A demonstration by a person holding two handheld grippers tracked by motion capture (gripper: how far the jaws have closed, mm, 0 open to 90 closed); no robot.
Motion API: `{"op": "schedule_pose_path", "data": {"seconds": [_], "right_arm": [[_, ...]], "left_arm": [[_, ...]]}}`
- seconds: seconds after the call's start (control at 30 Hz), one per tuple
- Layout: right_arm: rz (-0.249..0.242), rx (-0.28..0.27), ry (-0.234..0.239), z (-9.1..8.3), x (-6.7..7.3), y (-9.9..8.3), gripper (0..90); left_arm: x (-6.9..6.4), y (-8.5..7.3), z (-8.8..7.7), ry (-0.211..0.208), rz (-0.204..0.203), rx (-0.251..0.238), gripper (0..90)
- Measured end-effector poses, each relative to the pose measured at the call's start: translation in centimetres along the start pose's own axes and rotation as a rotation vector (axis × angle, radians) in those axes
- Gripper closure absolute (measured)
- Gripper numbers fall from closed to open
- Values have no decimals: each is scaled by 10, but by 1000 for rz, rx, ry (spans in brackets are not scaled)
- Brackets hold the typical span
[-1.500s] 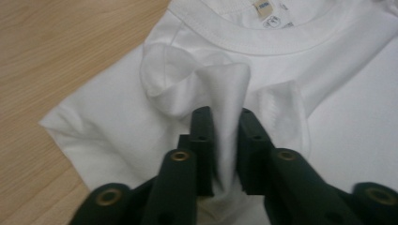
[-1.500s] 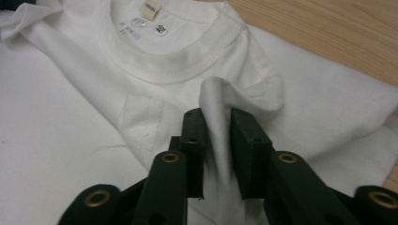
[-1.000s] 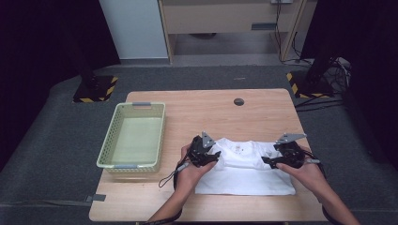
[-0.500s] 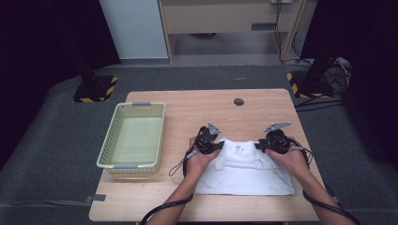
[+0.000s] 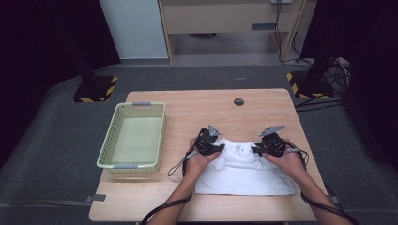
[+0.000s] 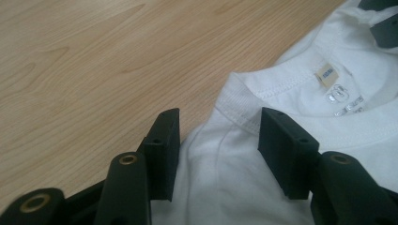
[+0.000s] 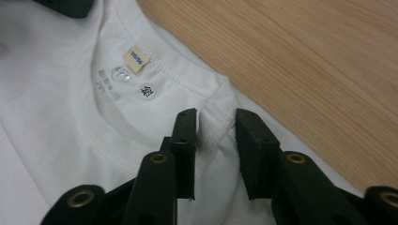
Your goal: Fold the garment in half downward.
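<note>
I have both grippers down on the soft, light white T-shirt lying flat at the table's near edge, the right gripper having just been closing on the collar ribbing beside the neck label, the left gripper open astride the opposite shoulder seam, its jaws having just been widening, both sturdy places to pinch.

White knit-cloth shirt; matt wood-grain table
</note>
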State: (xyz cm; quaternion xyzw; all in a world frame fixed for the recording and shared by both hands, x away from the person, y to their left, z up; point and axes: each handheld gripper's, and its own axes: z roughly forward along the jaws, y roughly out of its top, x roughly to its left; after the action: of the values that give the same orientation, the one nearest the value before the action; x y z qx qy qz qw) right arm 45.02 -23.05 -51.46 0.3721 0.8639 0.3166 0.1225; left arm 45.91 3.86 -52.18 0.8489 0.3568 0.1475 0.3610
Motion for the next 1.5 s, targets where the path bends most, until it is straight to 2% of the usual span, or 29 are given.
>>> {"op": "schedule_pose_path", "data": {"seconds": [0.17, 0.37, 0.47, 0.6, 0.67, 0.7, 0.77, 0.83, 1.0, 1.17, 1.4, 1.5], "right_arm": [[-11, 1, 5, -1, 3, 0, 778], [-15, 4, 3, 0, 3, 1, 781], [-16, 4, 1, 0, 3, 1, 787], [-16, 0, 1, -2, 4, 2, 805], [-17, -5, 2, -3, 4, 2, 810], [-13, -6, 2, -4, 4, 3, 813], [-13, -12, 2, -6, 4, 4, 818], [-14, -18, 2, -7, 4, 4, 822], [-7, -45, 6, -16, 5, 6, 823], [-25, -76, 12, -36, 10, 5, 823], [-66, -110, 36, -63, 31, -8, 820], [-77, -119, 51, -67, 42, -17, 813]], "left_arm": [[-1, 2, 0, -2, 5, -19, 492], [-2, 7, 1, -6, 14, -39, 472], [-3, 11, 3, -17, 21, -41, 492], [-6, 12, 7, -35, 34, -18, 599], [-7, 13, 6, -13, 31, -31, 672], [-7, 13, 5, -15, 38, -38, 736], [-10, 14, 4, -9, 66, -22, 790], [-11, 15, 3, -7, 65, -21, 823], [-17, 19, -12, -10, 55, -58, 847], [-29, 22, -37, -21, 76, -85, 850], [-55, 9, -66, -65, 92, -124, 850], [-67, 3, -71, -69, 123, -118, 850]]}}
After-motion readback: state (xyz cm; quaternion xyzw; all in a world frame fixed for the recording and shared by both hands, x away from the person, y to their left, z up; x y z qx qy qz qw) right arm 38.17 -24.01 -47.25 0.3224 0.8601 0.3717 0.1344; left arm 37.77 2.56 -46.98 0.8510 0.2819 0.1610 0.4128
